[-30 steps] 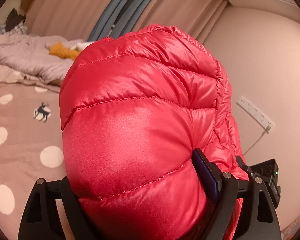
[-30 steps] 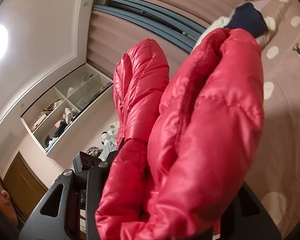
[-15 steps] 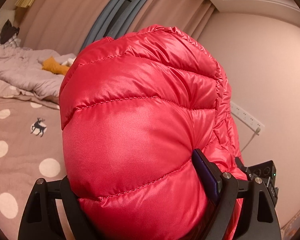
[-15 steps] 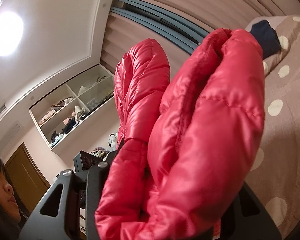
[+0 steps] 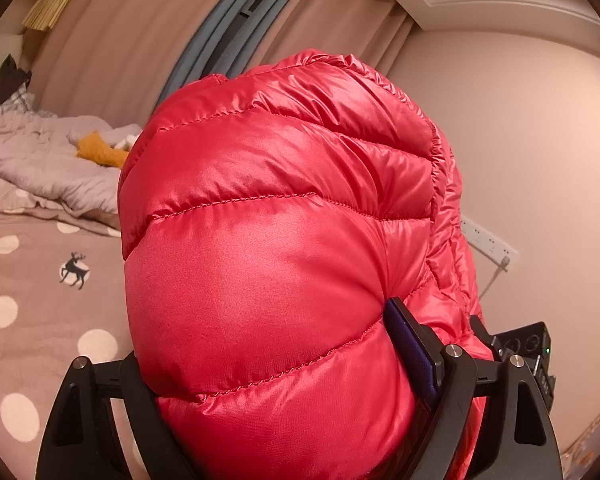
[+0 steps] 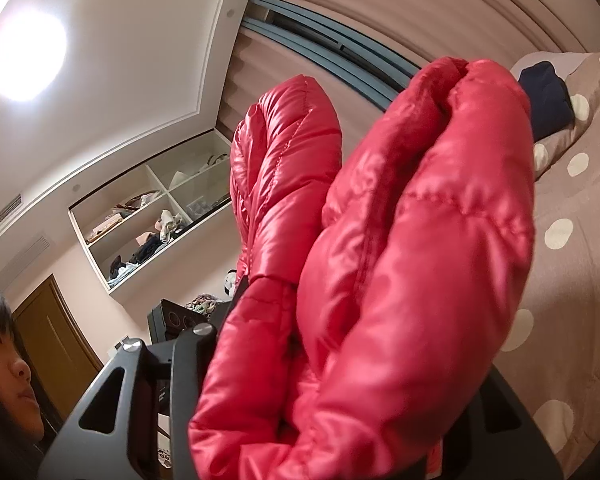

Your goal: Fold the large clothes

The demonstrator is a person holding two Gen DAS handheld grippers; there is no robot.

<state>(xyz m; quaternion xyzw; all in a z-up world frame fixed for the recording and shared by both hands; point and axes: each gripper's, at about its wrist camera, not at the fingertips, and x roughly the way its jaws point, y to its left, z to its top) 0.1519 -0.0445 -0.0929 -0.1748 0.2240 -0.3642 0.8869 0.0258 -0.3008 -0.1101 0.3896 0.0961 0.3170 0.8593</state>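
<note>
The red puffer jacket (image 5: pixel 268 264) is held up off the bed (image 5: pixel 24 320), its bunched bulk running forward and upward from both grippers toward the curtains (image 5: pixel 116 52). The left hand-held gripper (image 5: pixel 284 392) is clamped wide on a thick quilted fold, and the right hand-held gripper (image 6: pixel 340 420) grips a doubled fold. Open dotted bedcover lies below, toward the rumpled grey quilt (image 5: pixel 40 160) at its far edge; since the earlier frames the jacket's hold looks unchanged, only the background has shifted slightly.
</note>
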